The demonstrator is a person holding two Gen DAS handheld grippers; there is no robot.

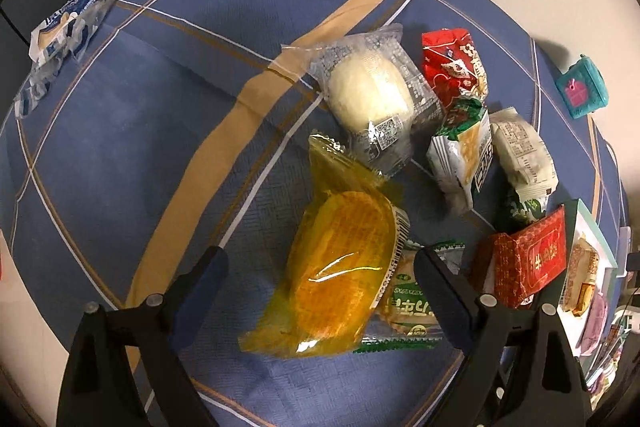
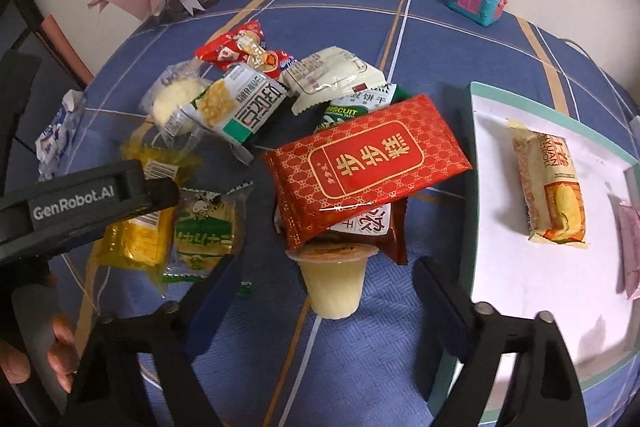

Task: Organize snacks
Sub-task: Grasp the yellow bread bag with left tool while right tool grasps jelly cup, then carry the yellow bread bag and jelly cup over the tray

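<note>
Snacks lay heaped on the table beside the tray (image 2: pixel 476 187). Right gripper (image 2: pixel 324 291) stood wide open astride the jelly cup (image 2: pixel 332 279), unheld; left gripper (image 1: pixel 320 267) likewise astride the yellow pack (image 1: pixel 340 267). Closing risked dislodging the red pack (image 2: pixel 364 163) overhead, or crushing cakes.

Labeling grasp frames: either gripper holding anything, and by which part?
Nothing held. Left gripper open around the yellow cake packet; right gripper open around the jelly cup.
</note>
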